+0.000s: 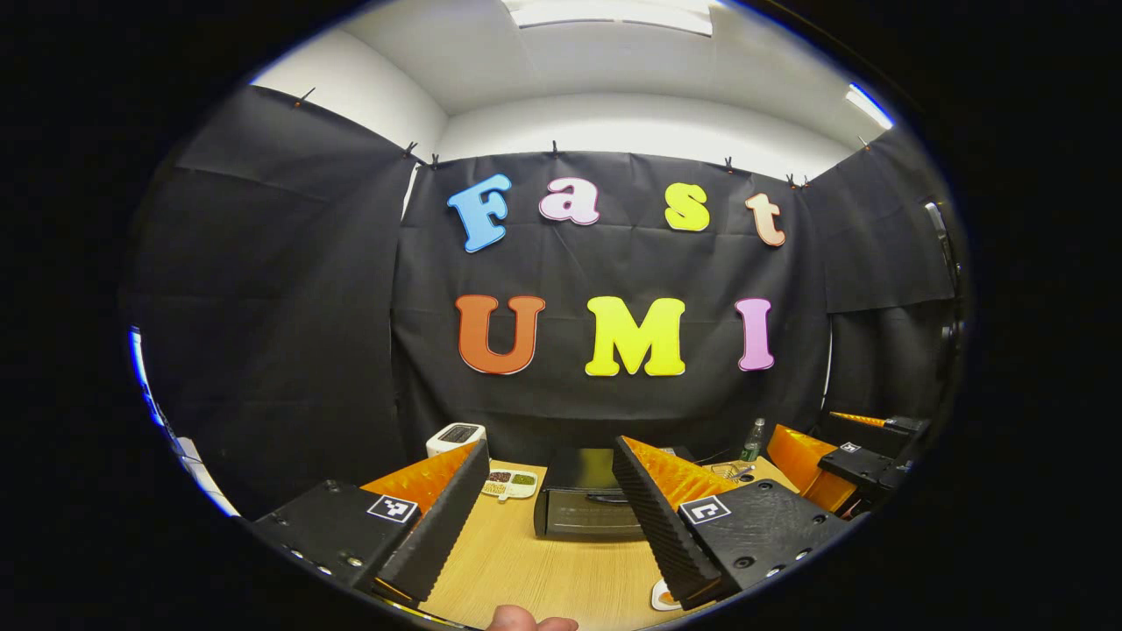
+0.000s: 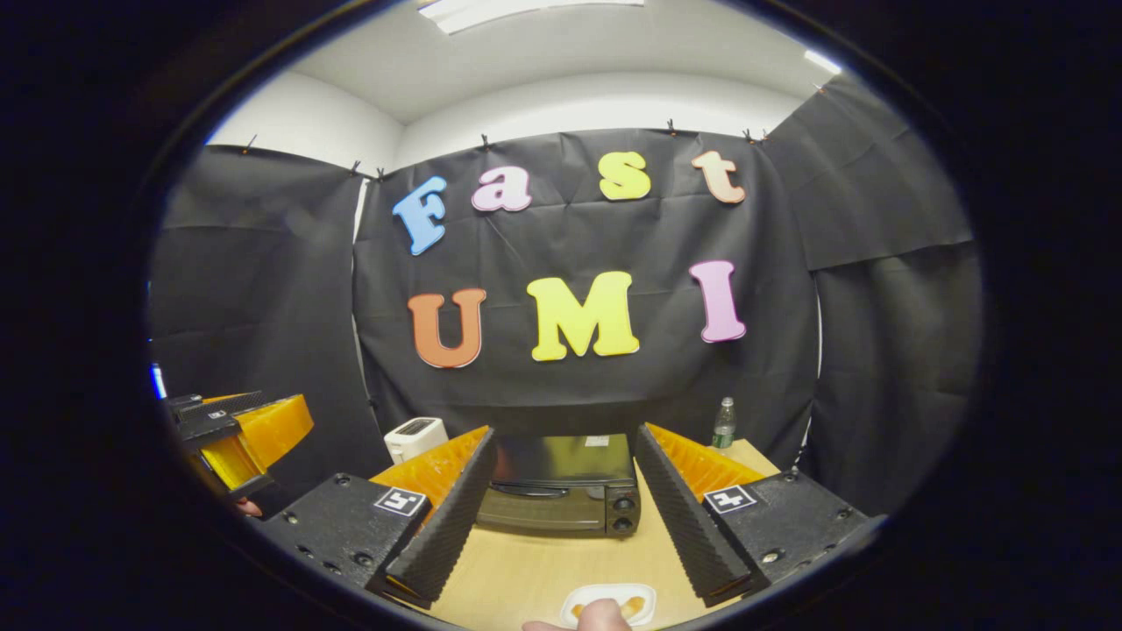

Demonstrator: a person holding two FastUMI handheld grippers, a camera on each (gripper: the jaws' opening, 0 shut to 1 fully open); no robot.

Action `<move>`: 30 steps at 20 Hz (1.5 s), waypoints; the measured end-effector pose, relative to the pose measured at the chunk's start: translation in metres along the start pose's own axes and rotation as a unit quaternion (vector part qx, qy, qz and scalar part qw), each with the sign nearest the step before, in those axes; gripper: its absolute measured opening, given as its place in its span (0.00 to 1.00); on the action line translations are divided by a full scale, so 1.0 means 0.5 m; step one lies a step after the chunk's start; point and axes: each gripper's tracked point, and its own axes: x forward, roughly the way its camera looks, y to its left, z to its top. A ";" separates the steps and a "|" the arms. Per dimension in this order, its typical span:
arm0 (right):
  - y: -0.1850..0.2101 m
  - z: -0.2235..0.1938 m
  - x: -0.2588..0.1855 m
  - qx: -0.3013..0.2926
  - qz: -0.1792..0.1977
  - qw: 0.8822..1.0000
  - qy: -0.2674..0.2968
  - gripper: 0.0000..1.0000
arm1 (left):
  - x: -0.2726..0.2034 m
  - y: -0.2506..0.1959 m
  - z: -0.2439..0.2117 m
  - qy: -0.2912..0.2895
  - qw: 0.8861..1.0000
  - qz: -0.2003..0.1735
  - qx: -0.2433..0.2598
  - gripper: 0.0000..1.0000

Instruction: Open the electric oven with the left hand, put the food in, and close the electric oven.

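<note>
Right gripper view: unlabelled closed oven [image 2: 561, 495].

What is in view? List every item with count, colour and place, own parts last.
electric oven: one, black, door shut, back middle of the table.
toaster: one, white, left of the oven by the wall.
bottle: one, clear with green label, right of the oven.
divided tray: one, white, holding small foods, left of the oven.
food plate: one, white, near table edge.
table: one, light wood.
left gripper: one, open, over the table.
right gripper: one, open, facing the oven.
fingertip: one, over the food plate.
</note>
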 end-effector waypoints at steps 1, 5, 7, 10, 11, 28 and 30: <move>-0.001 -0.002 0.000 0.000 -0.001 1.000 0.000 0.97 | 0.002 -0.001 -0.001 0.001 1.000 0.000 0.000 0.93; -0.007 -0.005 0.007 0.000 -0.007 1.000 0.006 0.97 | 0.008 0.000 -0.008 0.006 1.000 -0.001 -0.002 0.93; -0.011 -0.008 0.010 -0.001 -0.010 1.000 0.010 0.97 | 0.010 0.000 -0.014 0.009 1.000 -0.003 -0.006 0.93; -0.033 -0.001 0.011 -0.012 -0.025 1.000 0.006 0.97 | 0.023 -0.012 -0.031 0.017 1.000 -0.011 -0.015 0.93; -0.041 -0.003 0.012 -0.017 -0.032 0.999 0.005 0.96 | 0.028 -0.017 -0.033 0.019 1.000 -0.015 -0.018 0.93; -0.263 -0.120 0.102 0.009 -0.117 0.991 0.067 0.97 | 0.312 -0.237 -0.243 0.141 0.985 -0.092 -0.023 0.93; -0.286 -0.144 0.123 0.008 -0.121 0.989 0.086 0.97 | 0.361 -0.259 -0.285 0.155 0.983 -0.100 -0.026 0.93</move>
